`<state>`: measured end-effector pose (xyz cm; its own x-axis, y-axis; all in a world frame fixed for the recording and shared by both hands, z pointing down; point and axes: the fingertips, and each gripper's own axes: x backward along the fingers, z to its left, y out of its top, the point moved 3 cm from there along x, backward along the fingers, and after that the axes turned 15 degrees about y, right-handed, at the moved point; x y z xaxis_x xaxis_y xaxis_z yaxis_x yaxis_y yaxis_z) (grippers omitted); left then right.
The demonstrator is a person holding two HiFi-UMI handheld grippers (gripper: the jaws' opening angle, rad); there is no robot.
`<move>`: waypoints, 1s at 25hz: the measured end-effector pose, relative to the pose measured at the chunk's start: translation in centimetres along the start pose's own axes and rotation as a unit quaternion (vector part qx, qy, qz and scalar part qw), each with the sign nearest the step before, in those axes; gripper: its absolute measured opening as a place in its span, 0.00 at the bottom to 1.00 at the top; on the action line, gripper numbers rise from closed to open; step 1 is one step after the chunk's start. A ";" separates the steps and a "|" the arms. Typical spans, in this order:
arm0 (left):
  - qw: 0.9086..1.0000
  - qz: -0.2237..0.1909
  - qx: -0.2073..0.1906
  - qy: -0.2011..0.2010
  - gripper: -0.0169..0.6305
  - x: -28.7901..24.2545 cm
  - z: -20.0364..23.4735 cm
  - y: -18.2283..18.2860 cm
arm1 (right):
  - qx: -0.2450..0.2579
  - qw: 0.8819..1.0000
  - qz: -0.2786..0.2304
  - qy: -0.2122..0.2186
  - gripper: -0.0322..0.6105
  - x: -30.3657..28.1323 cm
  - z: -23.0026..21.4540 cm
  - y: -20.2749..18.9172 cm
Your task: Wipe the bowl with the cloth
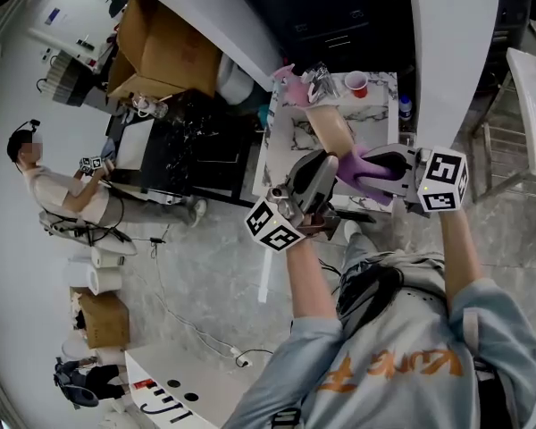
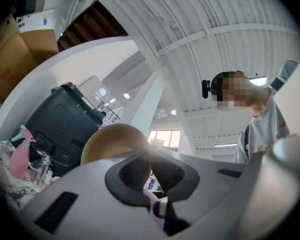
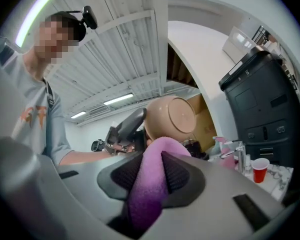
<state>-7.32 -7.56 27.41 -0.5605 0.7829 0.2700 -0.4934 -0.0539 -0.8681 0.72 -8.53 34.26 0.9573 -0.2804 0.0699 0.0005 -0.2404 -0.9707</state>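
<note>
In the right gripper view the tan bowl (image 3: 170, 115) sits at frame centre, base toward the right gripper (image 3: 152, 171), whose jaws pinch the purple cloth (image 3: 149, 191) just below it, while the left gripper (image 3: 139, 122) clamps its left rim.

You hold the bowl (image 1: 332, 130) in your left gripper (image 1: 324, 159), above the near part of the table (image 1: 290, 141) in front of you, its base turned toward your right gripper (image 1: 375, 170). That gripper pinches the cloth (image 1: 355, 166), just right of the bowl and reaching toward it; whether they touch can't be told. At the table's far end a cup (image 1: 357, 83) stands right of a spray bottle (image 1: 293, 89). Well off to your left a person (image 1: 67, 190) sits, with a cardboard box (image 1: 156, 47) farther back.
</note>
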 end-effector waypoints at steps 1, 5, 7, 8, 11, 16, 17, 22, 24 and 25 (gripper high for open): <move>1.000 0.000 0.002 0.009 0.07 0.3 0.4 0.0 | 0.002 1.000 -0.001 0.010 0.25 -0.2 0.4 0.1; 1.000 0.006 0.006 0.028 0.07 1.4 1.3 -0.2 | 0.013 0.999 -0.019 0.046 0.25 -0.2 1.9 0.7; 0.999 0.023 0.005 0.033 0.07 1.5 1.7 -0.9 | 0.018 0.996 -0.055 0.067 0.25 0.2 2.7 1.7; 0.999 0.034 0.004 0.030 0.07 1.4 1.6 -1.4 | 0.020 0.995 -0.072 0.070 0.25 0.6 3.0 2.3; 0.999 0.052 0.009 0.005 0.07 0.9 0.9 -2.6 | 0.031 0.993 -0.104 0.054 0.25 1.7 3.1 3.5; 0.997 0.062 0.025 -0.040 0.07 0.2 -0.4 -3.8 | 0.040 0.986 -0.162 -0.001 0.25 4.2 2.7 4.6; 0.996 0.065 0.027 -0.046 0.07 0.1 -0.6 -4.0 | 0.039 0.984 -0.171 -0.012 0.25 4.7 2.5 4.7; 0.994 0.074 0.037 -0.078 0.07 -0.3 -1.6 -4.6 | 0.023 0.972 -0.228 -0.057 0.25 7.0 1.7 5.0; 0.992 0.076 0.043 -0.094 0.07 -0.3 -2.0 -4.8 | 0.014 0.965 -0.249 -0.075 0.25 7.8 1.3 4.8; 0.991 0.076 0.046 -0.103 0.07 -0.2 -2.2 -4.8 | 0.009 0.963 -0.258 -0.082 0.25 8.1 1.1 4.7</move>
<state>-3.39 -6.08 30.62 -0.7529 0.6181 0.2260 -0.4453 -0.2255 -0.8665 8.84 -10.90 30.01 0.8614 0.0226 0.5075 0.4913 -0.2913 -0.8208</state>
